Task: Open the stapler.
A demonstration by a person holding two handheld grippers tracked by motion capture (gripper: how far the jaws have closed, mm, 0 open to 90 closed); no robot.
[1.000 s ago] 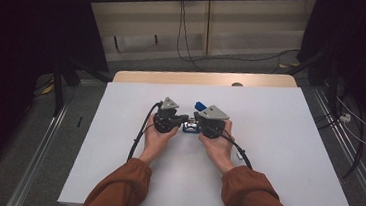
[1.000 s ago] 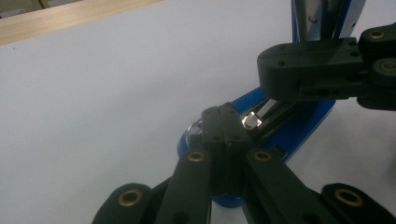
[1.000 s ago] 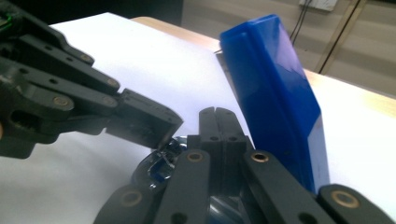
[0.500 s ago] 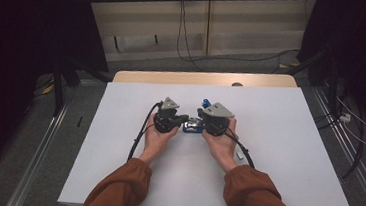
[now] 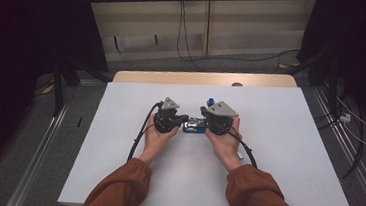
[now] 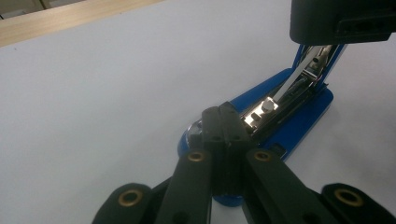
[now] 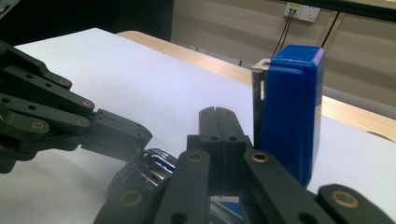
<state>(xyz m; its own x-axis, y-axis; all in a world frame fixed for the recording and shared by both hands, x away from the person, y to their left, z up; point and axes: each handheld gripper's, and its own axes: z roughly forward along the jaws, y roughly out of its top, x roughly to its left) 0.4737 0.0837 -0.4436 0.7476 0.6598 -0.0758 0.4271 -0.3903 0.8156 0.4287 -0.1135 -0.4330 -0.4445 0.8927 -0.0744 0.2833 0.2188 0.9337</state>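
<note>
A blue stapler [image 5: 192, 128] lies on the white table [image 5: 278, 141] between my two grippers, its top cover [image 7: 289, 112] swung up and standing nearly upright. My left gripper [image 6: 223, 112] is shut, its tips resting on the front of the stapler's base [image 6: 289, 126] by the shiny metal rail [image 6: 280, 100]. My right gripper [image 7: 215, 114] is shut with nothing between its jaws and sits just beside the raised cover. In the right gripper view the left gripper [image 7: 116, 135] reaches in from the left onto the metal front end [image 7: 152, 168]. In the high view the left gripper [image 5: 184, 118] and the right gripper [image 5: 202, 121] point at each other.
The white table has bare room on all sides of the hands. A wooden strip [image 5: 203, 78] runs along its far edge. Black cables [image 5: 140, 134] trail from both grippers toward the person. Dark curtains and floor cables surround the table.
The right gripper has edged slightly to the right and the stapler's blue cover stands a little higher. The left gripper has kept still.
</note>
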